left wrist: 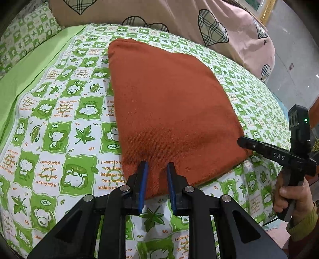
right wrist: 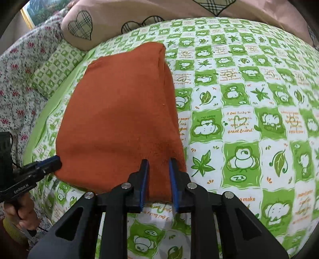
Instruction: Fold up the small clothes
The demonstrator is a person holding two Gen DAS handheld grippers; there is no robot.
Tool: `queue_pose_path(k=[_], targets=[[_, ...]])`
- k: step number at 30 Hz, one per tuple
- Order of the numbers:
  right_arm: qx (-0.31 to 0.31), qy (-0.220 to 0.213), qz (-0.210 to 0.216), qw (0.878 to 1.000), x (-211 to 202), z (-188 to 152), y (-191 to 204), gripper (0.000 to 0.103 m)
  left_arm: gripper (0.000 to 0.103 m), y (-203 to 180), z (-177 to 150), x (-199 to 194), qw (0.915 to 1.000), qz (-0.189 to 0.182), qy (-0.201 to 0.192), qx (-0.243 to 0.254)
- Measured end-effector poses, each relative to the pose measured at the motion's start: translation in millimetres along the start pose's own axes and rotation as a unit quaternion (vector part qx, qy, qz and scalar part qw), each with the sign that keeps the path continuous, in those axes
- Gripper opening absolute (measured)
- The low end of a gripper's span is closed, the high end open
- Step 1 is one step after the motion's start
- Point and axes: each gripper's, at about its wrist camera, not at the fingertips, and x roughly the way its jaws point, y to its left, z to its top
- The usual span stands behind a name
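Observation:
A folded rust-orange knit garment (left wrist: 169, 103) lies flat on the green-and-white patterned bed sheet (left wrist: 65, 123); it also shows in the right wrist view (right wrist: 119, 119). My left gripper (left wrist: 157, 165) is at its near left corner, blue-padded jaws a small gap apart with the cloth edge between them. My right gripper (right wrist: 159, 162) stands the same way at the near right corner. Each gripper shows in the other view, at the garment's corner: the right one (left wrist: 242, 142), the left one (right wrist: 56, 161).
A pink duvet with plaid hearts (left wrist: 179, 18) is bunched along the far side of the bed. A floral cover (right wrist: 18, 83) and a green checked pillow (right wrist: 53, 73) lie at the far left. The bed edge drops off at the right (left wrist: 295, 95).

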Motion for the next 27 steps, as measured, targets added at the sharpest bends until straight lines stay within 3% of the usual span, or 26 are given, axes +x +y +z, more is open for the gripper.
queue_pose_path(k=[7,10,12,17,22,27], targets=[[-0.003,-0.005,-0.008,1.000,-19.1,1.5,12.1,0.023,0.027,2.0,-10.9,-17.2,0.9999,0.011,0.003,-0.009],[0.002,-0.011,-0.002,1.000,-33.4,-5.8,15.3,0.027,0.037,7.4,-17.1,-25.0,0.9996,0.025,0.006,-0.014],[0.004,-0.013,0.001,1.000,-41.1,-10.9,16.8,0.032,0.037,11.8,-23.0,-31.2,0.9994,0.027,0.006,-0.023],[0.004,-0.017,0.005,1.000,-57.6,-28.4,24.6,0.033,0.037,14.6,-37.2,-40.2,0.9990,0.032,0.013,-0.029],[0.003,-0.011,0.012,1.000,-63.0,-44.4,32.9,0.035,0.046,9.3,-52.7,-45.8,0.9988,0.042,0.020,-0.015],[-0.009,-0.002,0.021,1.000,-65.7,-58.8,43.6,0.051,0.058,-2.3,-66.0,-54.0,0.9978,0.063,0.018,0.011]])
